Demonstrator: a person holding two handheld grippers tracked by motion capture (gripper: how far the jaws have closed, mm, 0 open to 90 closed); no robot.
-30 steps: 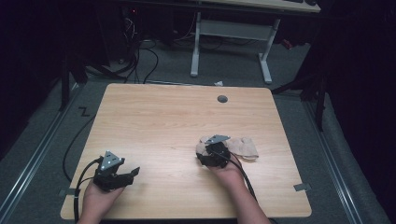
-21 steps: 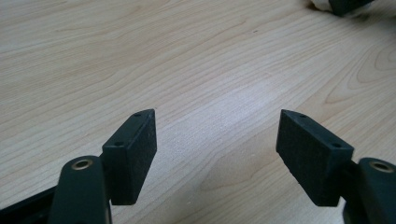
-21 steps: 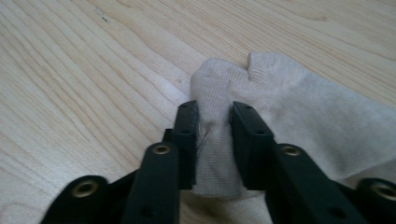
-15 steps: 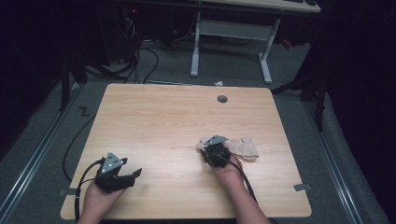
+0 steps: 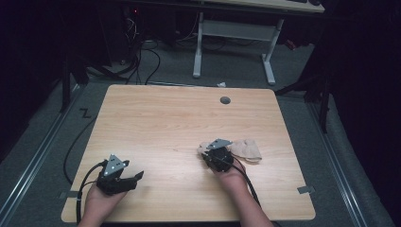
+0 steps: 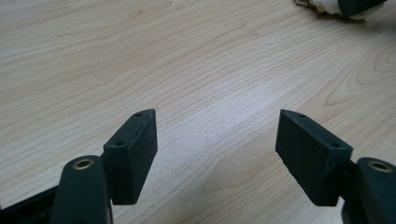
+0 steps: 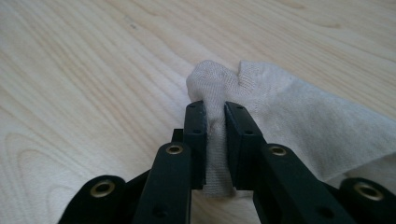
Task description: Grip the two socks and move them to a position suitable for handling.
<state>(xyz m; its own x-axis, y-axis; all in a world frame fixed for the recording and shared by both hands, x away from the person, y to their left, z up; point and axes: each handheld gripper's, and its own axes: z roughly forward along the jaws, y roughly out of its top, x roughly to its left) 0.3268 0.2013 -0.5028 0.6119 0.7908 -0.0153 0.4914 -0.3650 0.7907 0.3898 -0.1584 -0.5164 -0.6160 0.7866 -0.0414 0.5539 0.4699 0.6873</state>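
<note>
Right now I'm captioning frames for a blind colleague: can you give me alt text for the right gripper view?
The right gripper has its two black jaws pinched on a fold of a beige sock, having just closed on it. The sock lies on a light wooden table.

Right claw (image 7: 215, 116) just pinched closed; left claw (image 6: 217, 140) agape.

A: Item?
B: Beige sock (image 7: 299, 121), knit fabric, soft, crumpled, lying flat on the wooden table (image 5: 165, 123), right of centre toward the near edge.
A: State?
B: One end is bunched up into a raised fold, pinched; the rest spreads out limp across the tabletop. Cream-tan in the high view (image 5: 246, 149), lumpy outline.
</note>
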